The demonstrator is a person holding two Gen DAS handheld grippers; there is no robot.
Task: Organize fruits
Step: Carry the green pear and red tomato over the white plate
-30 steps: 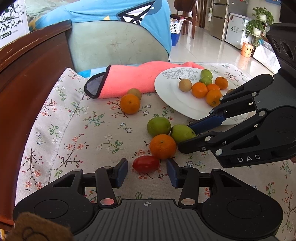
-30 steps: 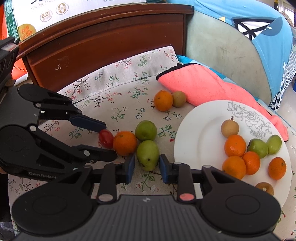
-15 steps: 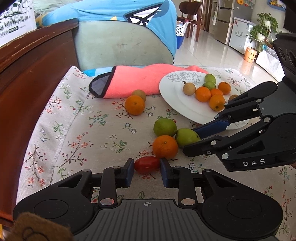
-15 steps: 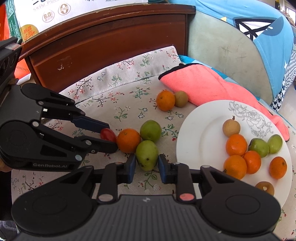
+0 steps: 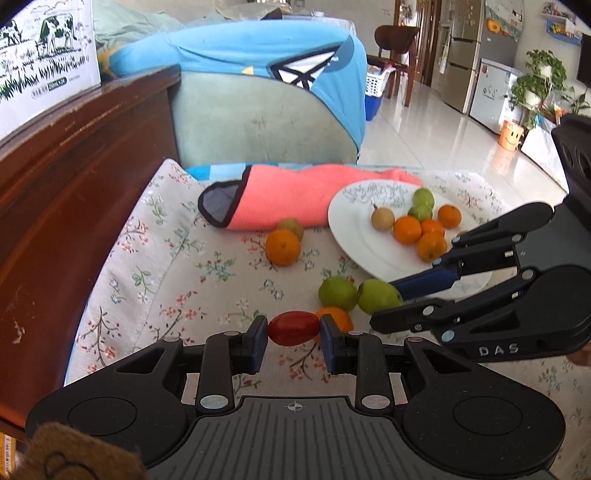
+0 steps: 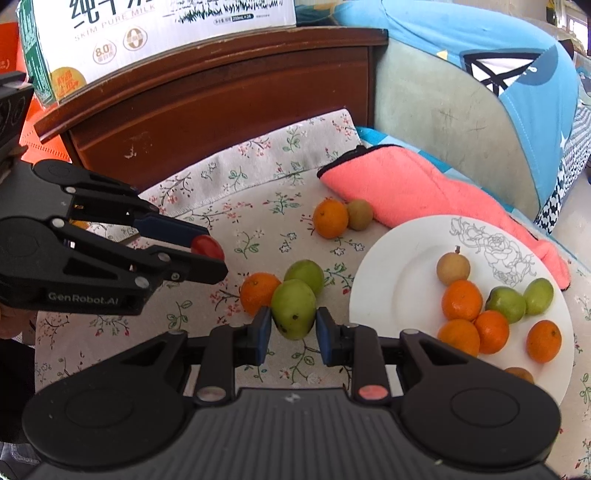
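Note:
My left gripper (image 5: 293,334) is shut on a red cherry tomato (image 5: 293,328) and holds it above the floral cloth; it also shows in the right wrist view (image 6: 207,246). My right gripper (image 6: 291,326) is shut on a green fruit (image 6: 294,308), seen from the left wrist view (image 5: 378,296). Beside it lie an orange (image 6: 258,291) and another green fruit (image 6: 306,272). A white plate (image 6: 402,273) to the right holds several oranges, green fruits and a brown one. An orange (image 6: 330,218) and a brown fruit (image 6: 360,214) lie farther back.
A pink mitt (image 6: 413,184) lies behind the plate. A dark wooden headboard (image 6: 207,103) runs along the left and back. A chair with a blue cover (image 6: 480,74) stands behind the cloth. A milk carton box (image 6: 147,33) sits on top of the headboard.
My left gripper closed on the red tomato and lifted it off the cloth. My right gripper closed on the green fruit and raised it a little.

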